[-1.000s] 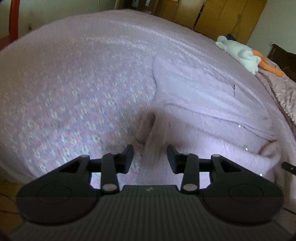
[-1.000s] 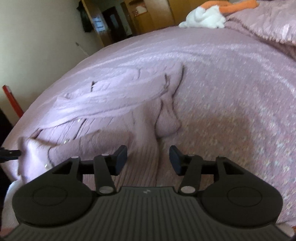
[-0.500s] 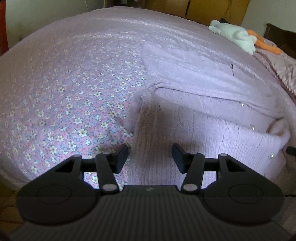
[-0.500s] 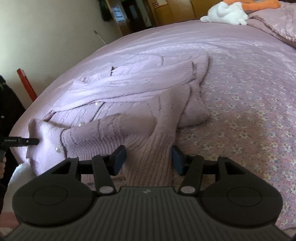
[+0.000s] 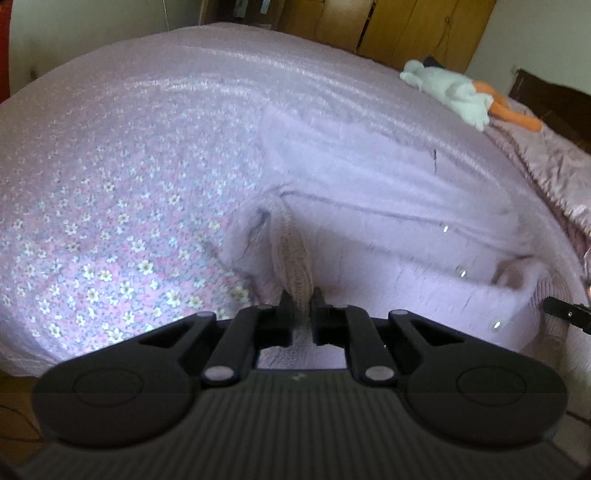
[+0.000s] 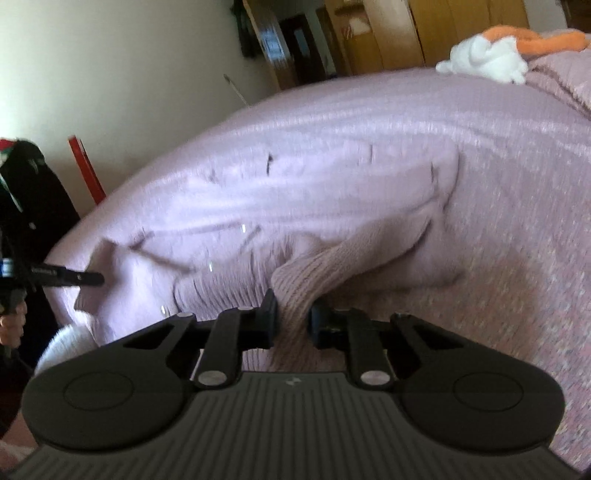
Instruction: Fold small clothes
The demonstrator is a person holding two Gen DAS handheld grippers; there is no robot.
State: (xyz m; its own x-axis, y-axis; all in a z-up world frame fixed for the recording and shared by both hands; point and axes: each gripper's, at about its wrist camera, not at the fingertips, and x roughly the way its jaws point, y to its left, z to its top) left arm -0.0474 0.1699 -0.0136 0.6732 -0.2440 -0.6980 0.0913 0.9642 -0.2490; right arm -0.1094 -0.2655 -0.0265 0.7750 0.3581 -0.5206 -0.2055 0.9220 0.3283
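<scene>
Left wrist view: your left gripper is closed on a raised ribbed fold of the lilac knitted cardigan, its jaws drawn in until only the pinched knit separates them; the fold rises as a narrow ridge from the jaws toward the garment's body. The cardigan lies on the bed, on a pink flower-print bedspread, near the bed's front edge, with a row of small shiny buttons running along its front toward the right. At the far right edge of this view, the black tip of your right gripper meets the garment's outer corner. A white and orange plush toy lies well apart at the far end of the bed, before the wooden wardrobe. Right wrist view: your right gripper likewise clamps a ribbed band of the cardigan, the jaws nearly together with the knit bunched between them and lifted off the bedspread. At the left of this view, the left gripper appears as a dark finger touching the garment's opposite end, with part of your hand below it. The plush toy is visible at the upper right. Motion blur softens the fabric detail in both views.
</scene>
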